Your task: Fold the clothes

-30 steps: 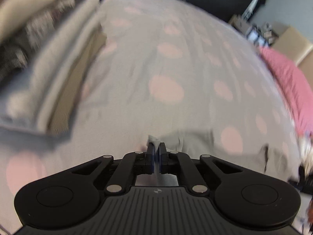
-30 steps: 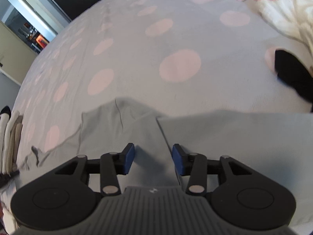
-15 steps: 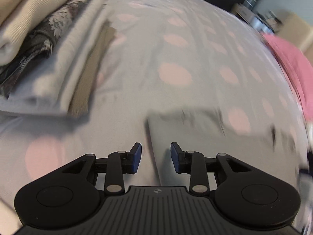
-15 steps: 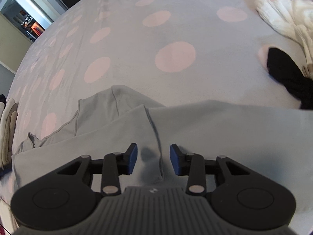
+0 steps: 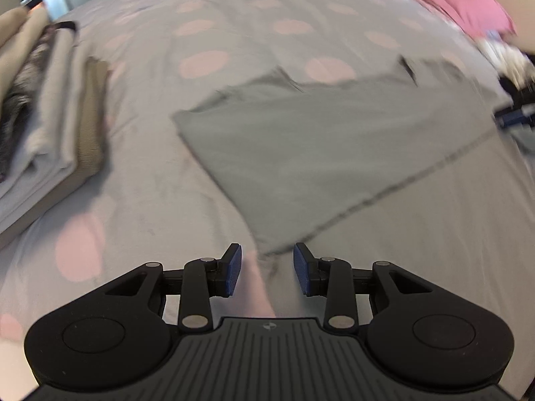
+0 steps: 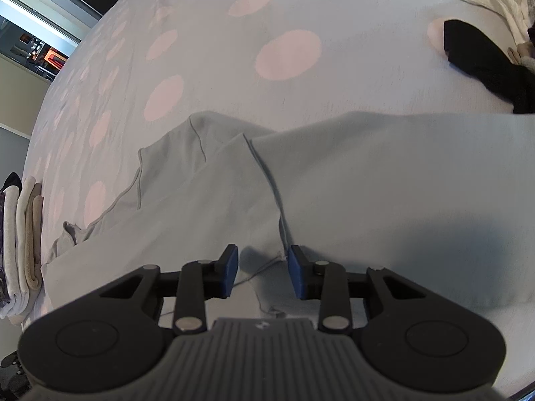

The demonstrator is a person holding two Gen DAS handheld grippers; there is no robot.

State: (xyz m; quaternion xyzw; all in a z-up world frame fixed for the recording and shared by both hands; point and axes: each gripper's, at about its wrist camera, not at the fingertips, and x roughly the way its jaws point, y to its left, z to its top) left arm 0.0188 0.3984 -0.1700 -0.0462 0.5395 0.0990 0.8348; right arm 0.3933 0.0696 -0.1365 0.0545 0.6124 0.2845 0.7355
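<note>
Grey garment [image 5: 301,153] half-folded flat on bedspread [image 5: 234,26]; left gripper [image 5: 266,269], right gripper [image 6: 262,269] both apart.

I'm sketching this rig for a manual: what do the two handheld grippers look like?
Both look alike. The left gripper and right gripper each have a matte black ribbed body bearing a small round logo, two rounded black lobes with circular recesses, black linkage arms with silver pivot pins, and jaws tipped with blue pads. No cables, sleeves or hands are visible.
</note>
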